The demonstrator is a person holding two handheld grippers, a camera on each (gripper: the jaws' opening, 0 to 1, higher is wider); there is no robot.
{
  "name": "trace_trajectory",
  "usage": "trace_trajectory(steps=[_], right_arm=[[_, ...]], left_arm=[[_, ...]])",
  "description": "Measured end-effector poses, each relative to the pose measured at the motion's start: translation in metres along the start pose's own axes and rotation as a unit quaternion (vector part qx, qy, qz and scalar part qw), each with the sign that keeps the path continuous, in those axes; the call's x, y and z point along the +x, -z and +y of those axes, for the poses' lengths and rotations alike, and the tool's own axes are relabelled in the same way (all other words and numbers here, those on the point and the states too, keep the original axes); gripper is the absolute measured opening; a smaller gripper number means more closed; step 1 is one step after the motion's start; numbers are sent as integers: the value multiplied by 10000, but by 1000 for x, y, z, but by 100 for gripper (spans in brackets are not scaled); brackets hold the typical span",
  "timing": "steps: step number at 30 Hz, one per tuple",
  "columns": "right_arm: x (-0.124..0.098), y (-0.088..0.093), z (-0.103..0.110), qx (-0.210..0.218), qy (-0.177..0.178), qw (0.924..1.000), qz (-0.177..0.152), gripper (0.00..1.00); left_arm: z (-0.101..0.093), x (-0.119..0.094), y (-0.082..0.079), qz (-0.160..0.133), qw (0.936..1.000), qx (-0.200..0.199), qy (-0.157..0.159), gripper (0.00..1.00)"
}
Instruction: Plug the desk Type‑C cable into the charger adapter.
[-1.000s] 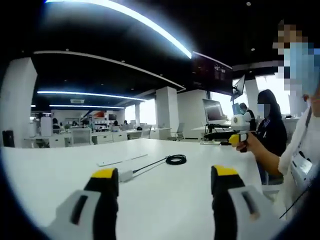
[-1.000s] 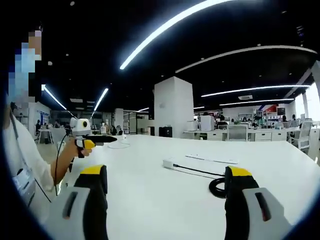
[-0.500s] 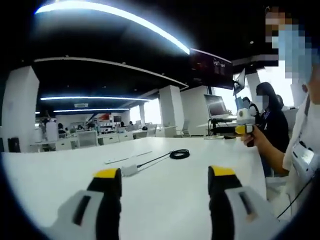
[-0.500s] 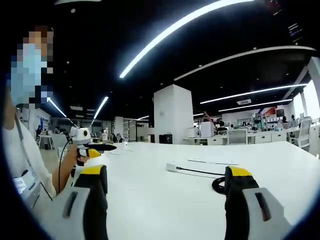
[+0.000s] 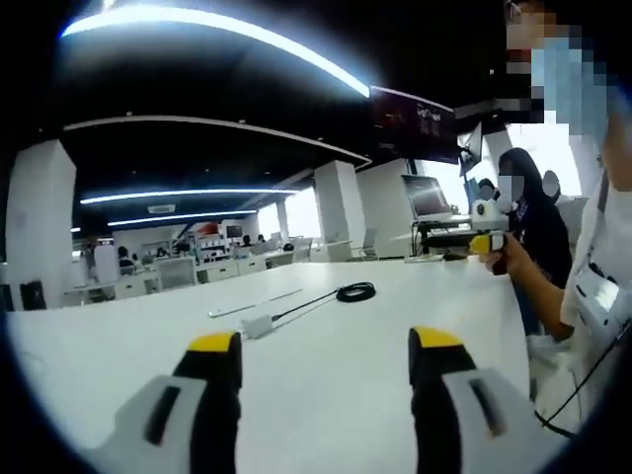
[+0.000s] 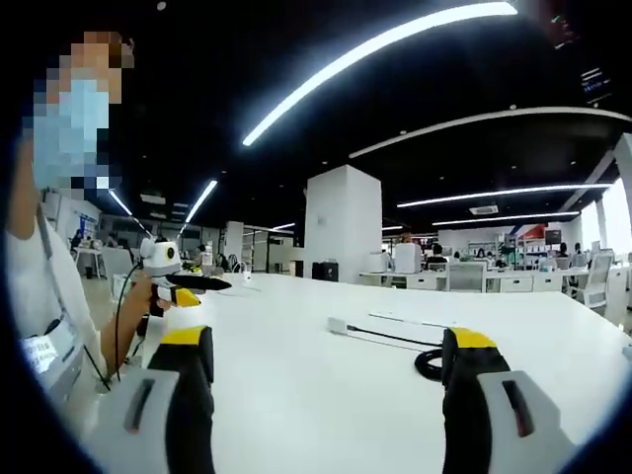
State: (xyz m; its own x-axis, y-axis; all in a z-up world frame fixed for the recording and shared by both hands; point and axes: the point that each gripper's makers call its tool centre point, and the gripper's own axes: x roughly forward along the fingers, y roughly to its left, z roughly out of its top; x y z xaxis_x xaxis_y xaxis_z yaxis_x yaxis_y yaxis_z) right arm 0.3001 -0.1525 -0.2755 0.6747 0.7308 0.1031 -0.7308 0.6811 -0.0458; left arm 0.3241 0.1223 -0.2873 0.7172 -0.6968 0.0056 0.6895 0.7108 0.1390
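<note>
Grippers first: the left gripper (image 5: 321, 360) has its yellow-tipped jaws spread wide with nothing between them, held above the near part of the desk (image 5: 326, 316), and the right gripper (image 6: 321, 360) is likewise spread and empty. In the right gripper view the left gripper also appears at the left, gripped in the person's hand (image 6: 158, 296). Out on the desk lies the task's pair: a small white charger adapter (image 5: 257, 325) with a black Type-C cable (image 5: 306, 304) running away from it to a loose coil (image 5: 355, 292); whether the plug is already seated in the adapter or merely lying against it is too small to tell. Both sit well apart from either gripper, so the job looks barely begun. The likely trouble from here is a light adapter skating across the smooth top when the plug is pushed, unless one gripper pins it first; a thin plug could also twist in the jaws and meet the port crooked, and the coil may drag or spring the cable back. A flat white strip (image 5: 255, 303) lies just beyond the adapter. The desk is broad, white and glossy. Around it is a large open office with a dark ceiling, long light strips (image 6: 375, 44), white columns, rows of workstations, and other people seated in the distance.
</note>
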Motion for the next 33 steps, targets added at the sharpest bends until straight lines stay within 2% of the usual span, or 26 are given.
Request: trace_trajectory(steps=[4,9,14,18,27,33], right_arm=[[0,-1,4,-38,-39,10000,-2,99],[0,0,4,-2,-30,10000,18,99],[0,8,2,66,-2,9999,108,99],[-1,10,-1,38,60,9998,159,100],[-7,10,-7,3,178,9996,198,100],[-9,8,-9,4,231,9996,140,100]], left_arm=[[0,0,-5,-90,10000,-24,32,70],[2,-1,-4,-89,9999,-107,-3,70],[-1,-2,-6,-137,9998,-120,83,71],[-7,0,-4,-90,9997,-122,198,73],[-7,3,2,-37,9996,-161,228,74],[-12,3,-4,-216,9989,-201,361,74]])
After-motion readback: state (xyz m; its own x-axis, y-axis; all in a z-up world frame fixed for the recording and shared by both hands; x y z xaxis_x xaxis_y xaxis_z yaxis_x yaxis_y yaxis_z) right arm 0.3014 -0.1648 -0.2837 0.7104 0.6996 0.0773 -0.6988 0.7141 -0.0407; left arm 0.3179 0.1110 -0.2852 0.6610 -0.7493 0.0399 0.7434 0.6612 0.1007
